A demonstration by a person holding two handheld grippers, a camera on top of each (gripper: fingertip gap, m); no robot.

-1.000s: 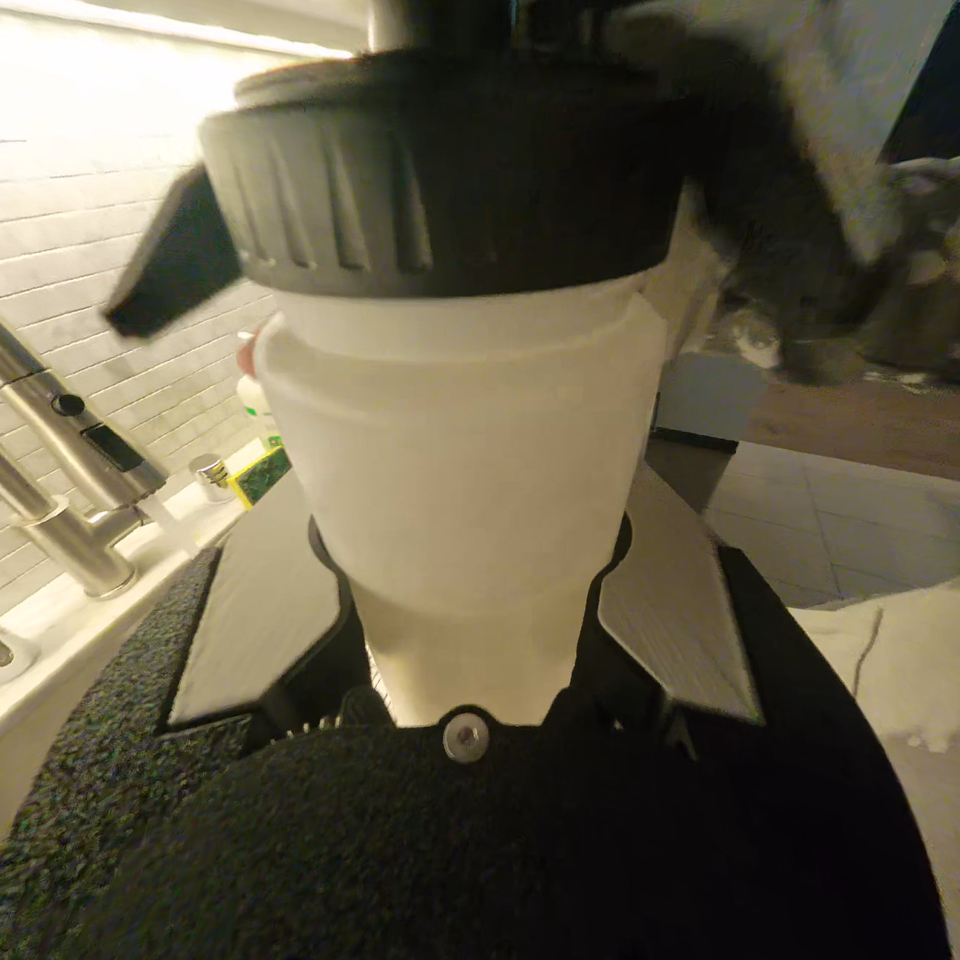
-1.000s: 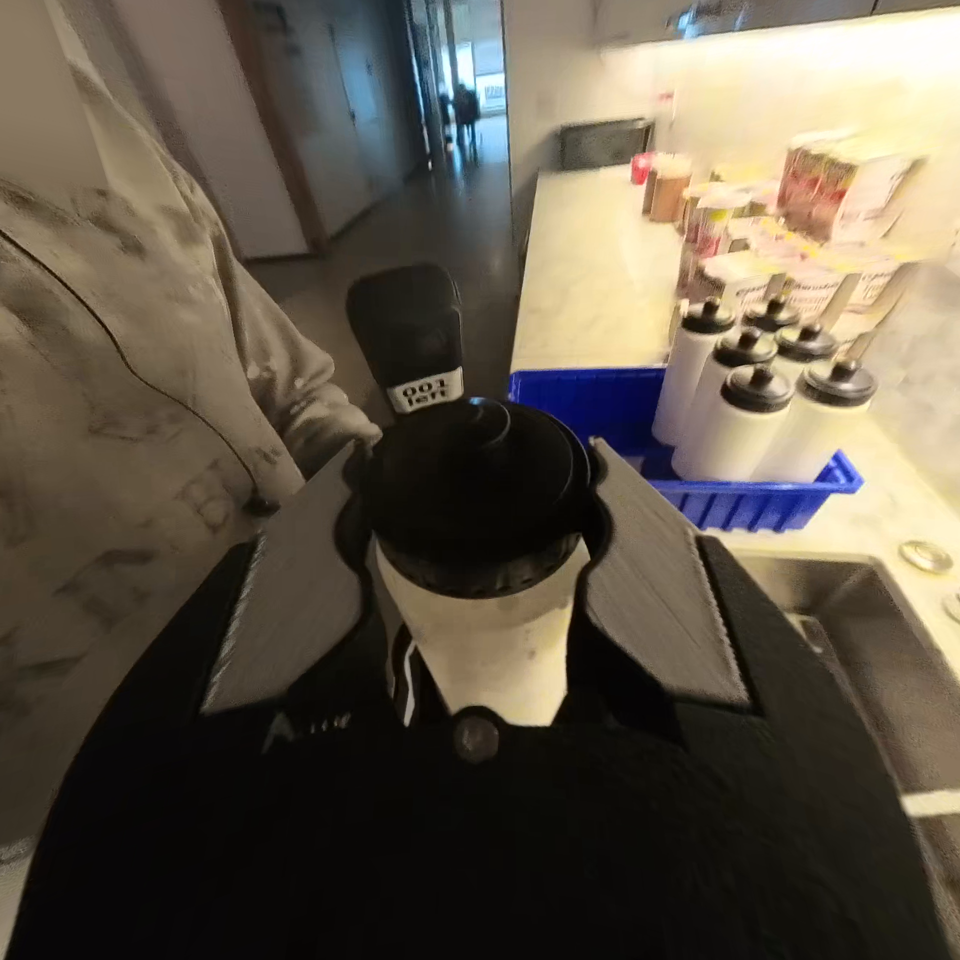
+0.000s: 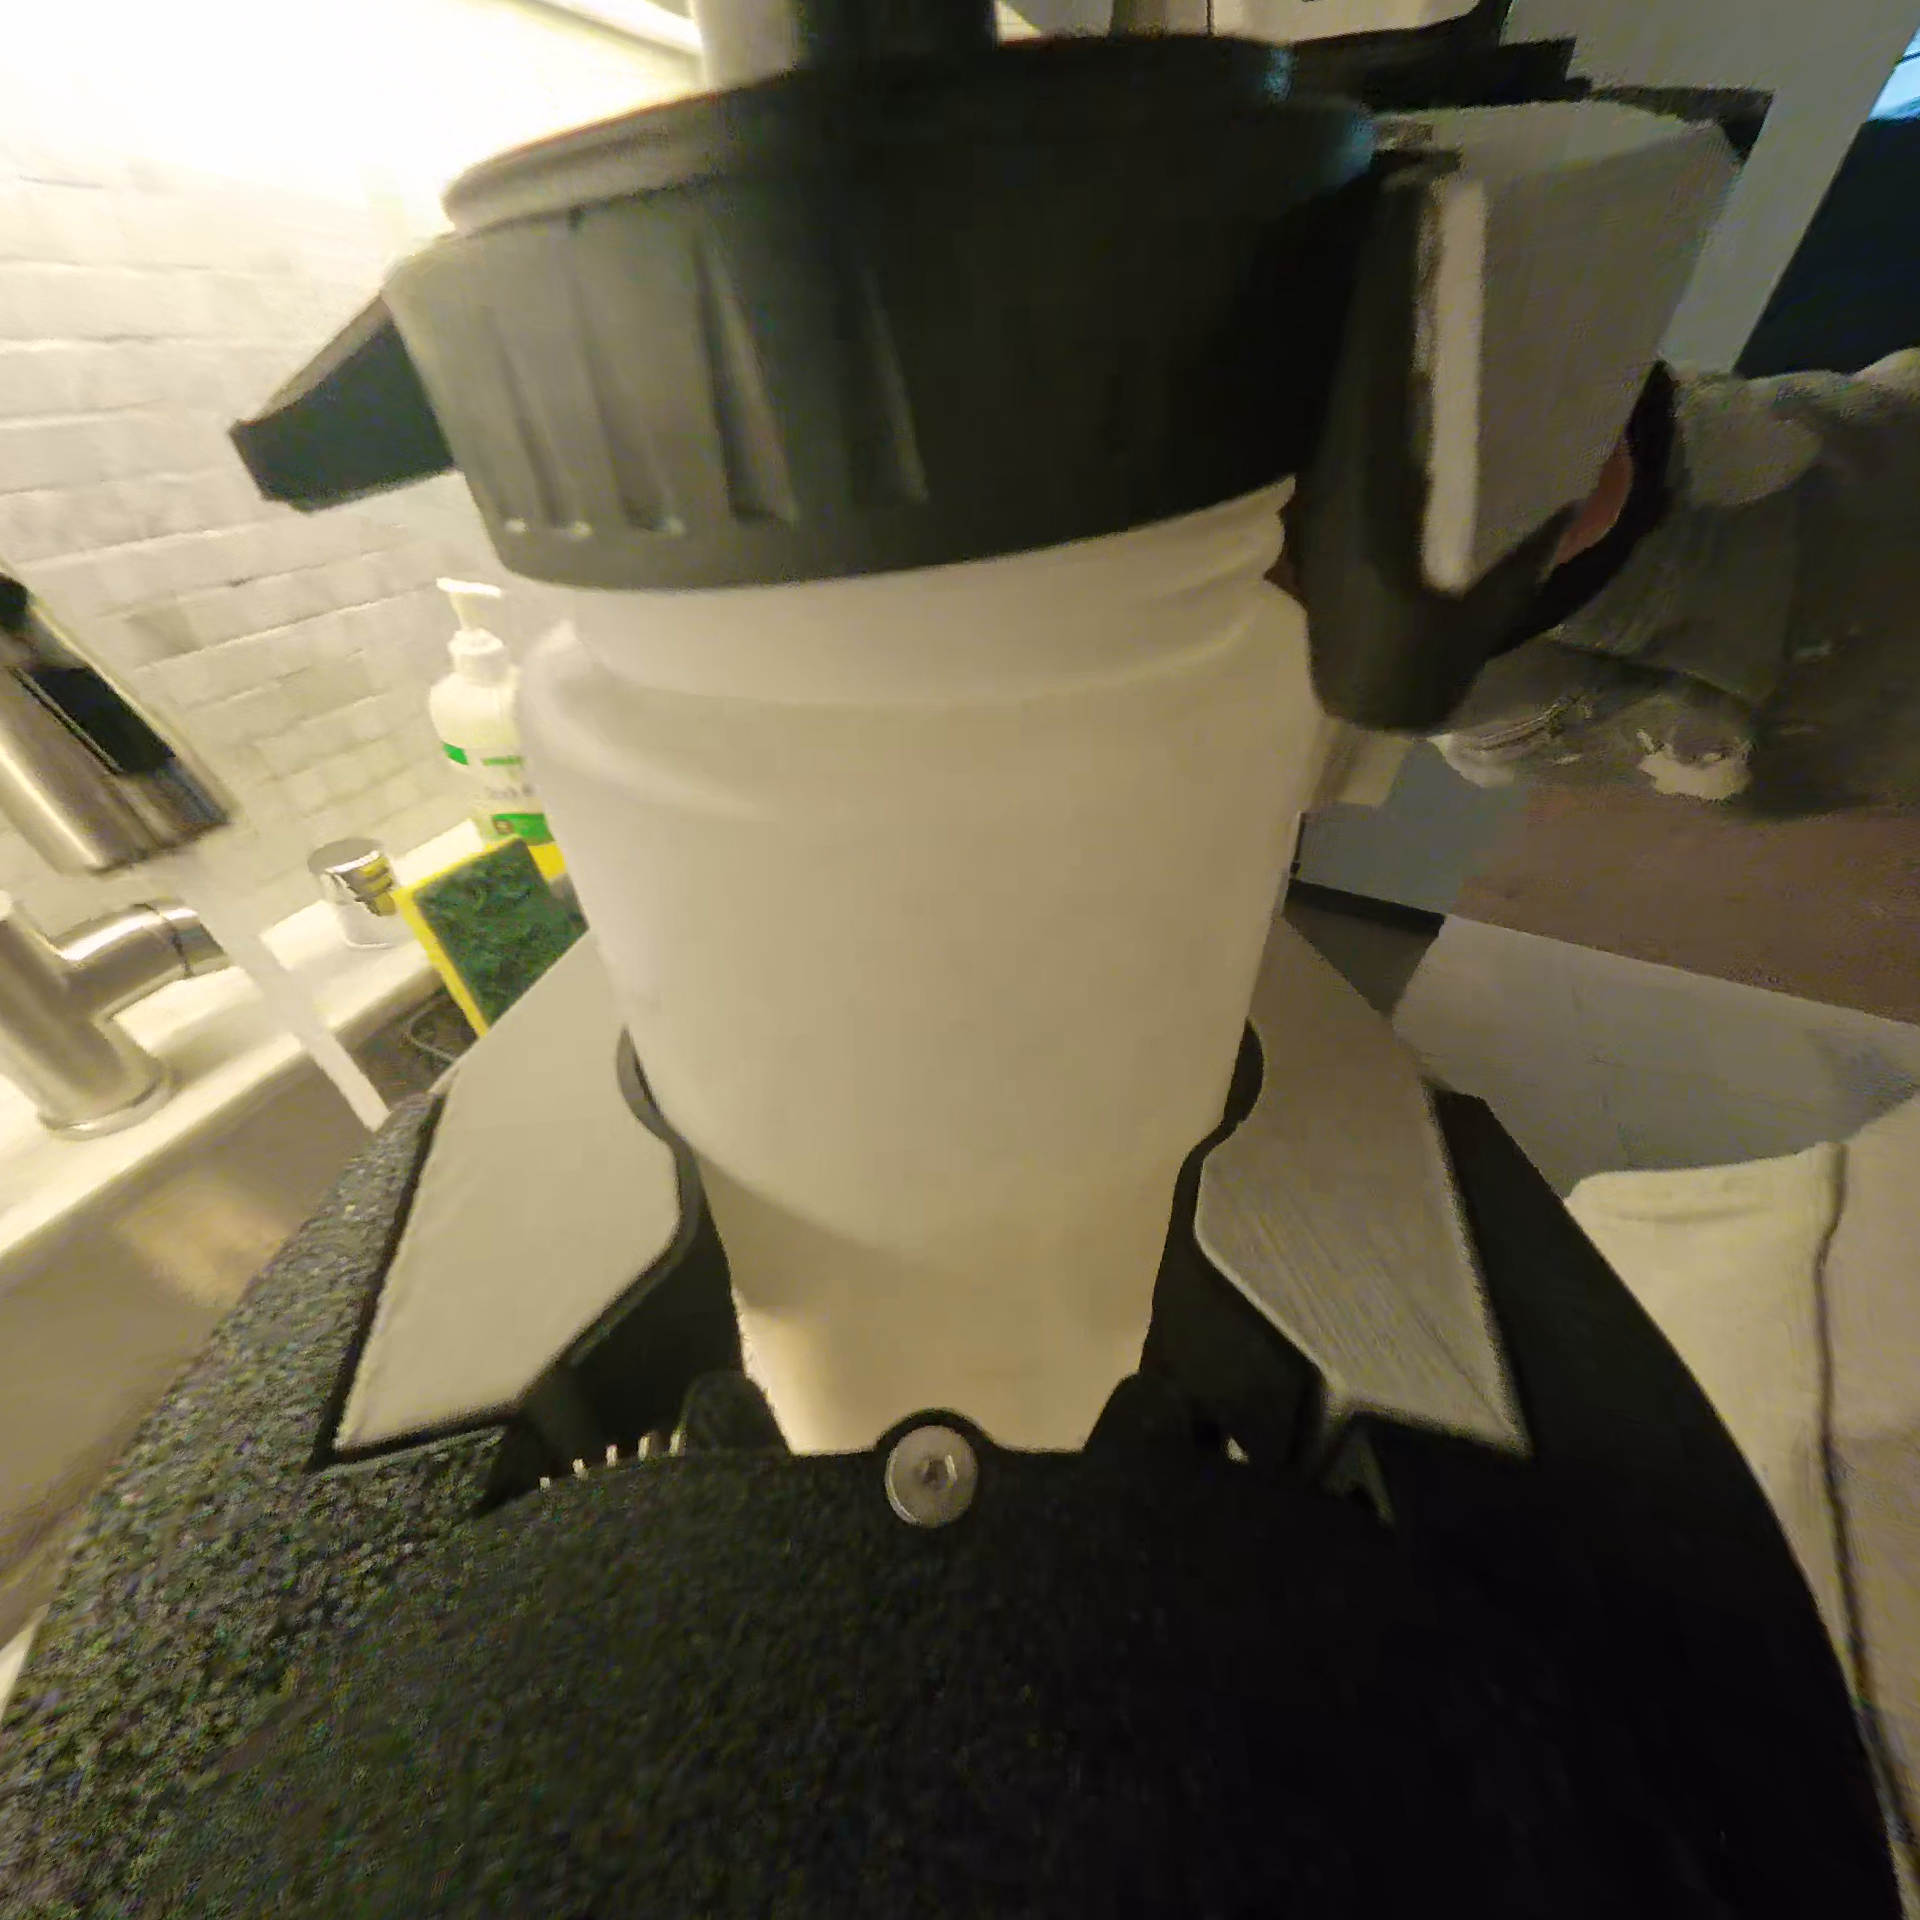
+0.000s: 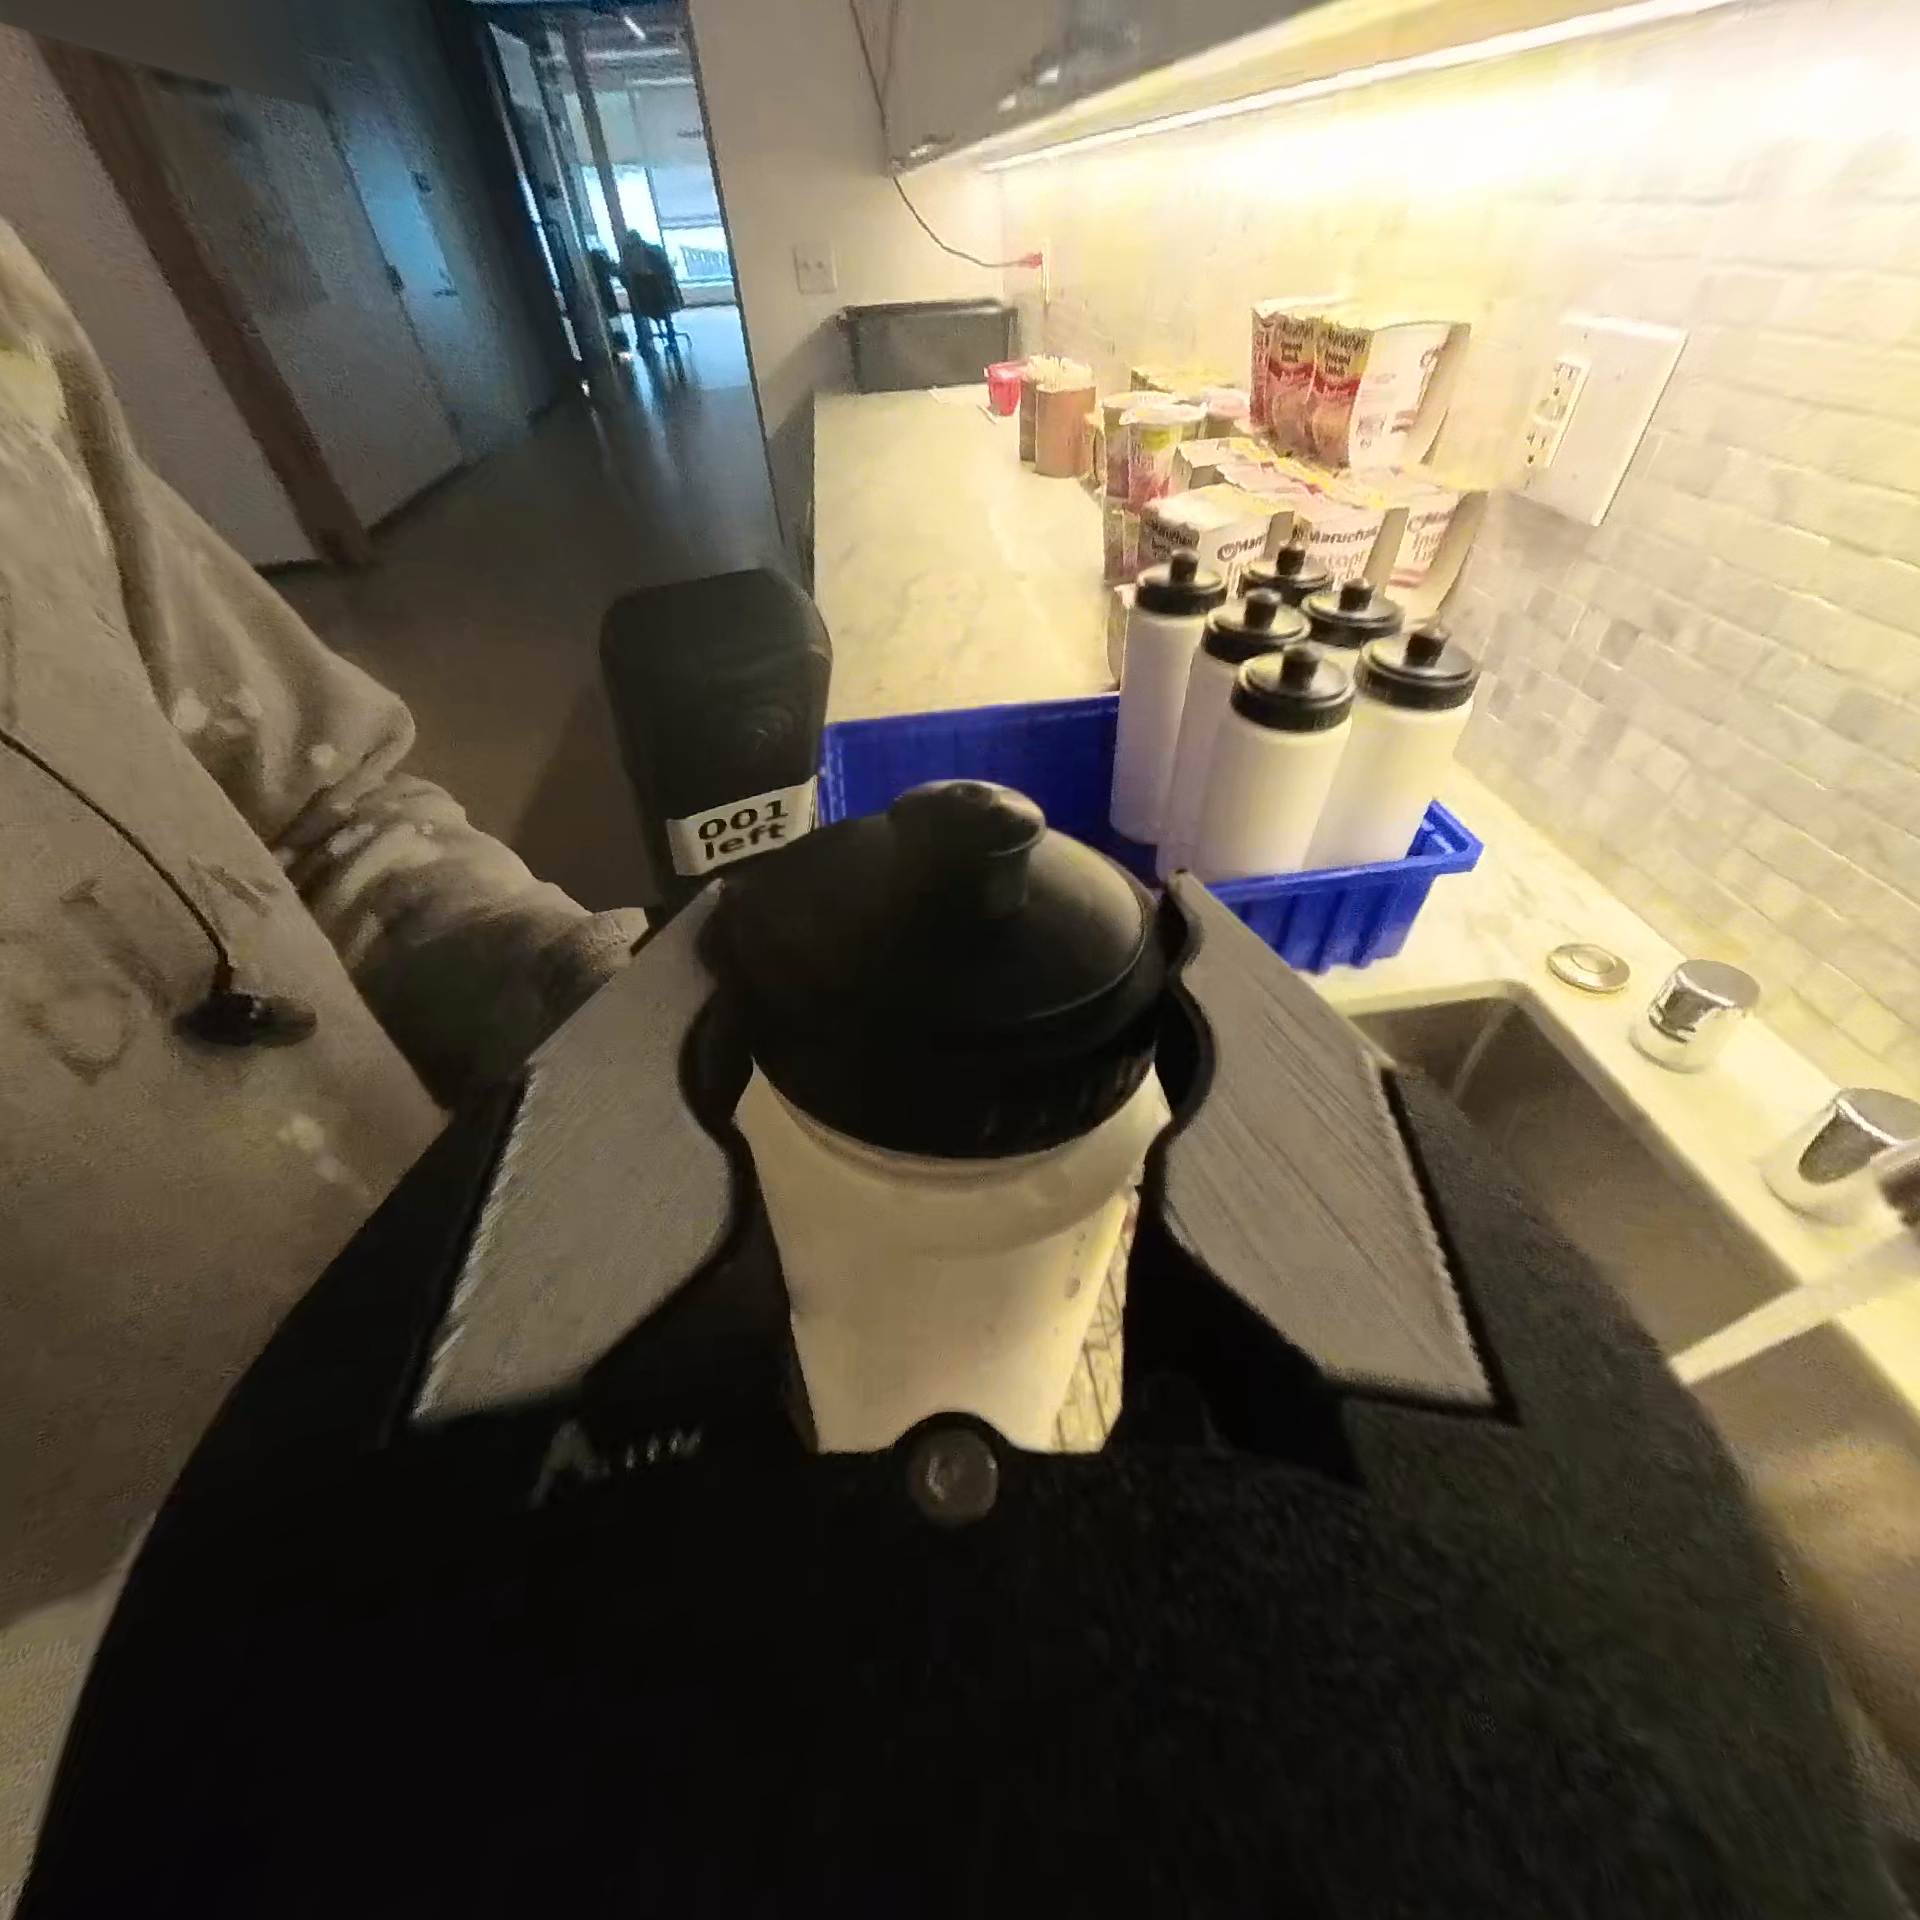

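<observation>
Left wrist view: the left gripper [image 3: 940,1091] is closed about the lower body of a white squeeze bottle [image 3: 914,883], its curved finger notches seated against both sides of the wall. The bottle's ribbed black screw cap [image 3: 831,343] stands above, and the right gripper [image 4: 940,997] has its fingers clamped on that cap from either side, as the right wrist view shows from behind, with the pull spout [image 4: 966,831] rising between them. The bottle thus hangs between the two tools, over the steel sink [image 4: 1558,1164], beside a faucet [image 3: 73,790], a soap pump bottle [image 3: 478,717] and a green-and-yellow sponge [image 3: 488,925]. The translucent plastic wall looks thin and likely to yield under pressure, so the stiffer shoulder or the ribbed cap would probably offer the surer hold; the smooth body may slip if wet. Whether it holds liquid cannot be told. Six like bottles [image 4: 1288,748] stand upright in a blue bin [image 4: 1340,914] on the marble counter [image 4: 935,561], well apart from the grippers.
</observation>
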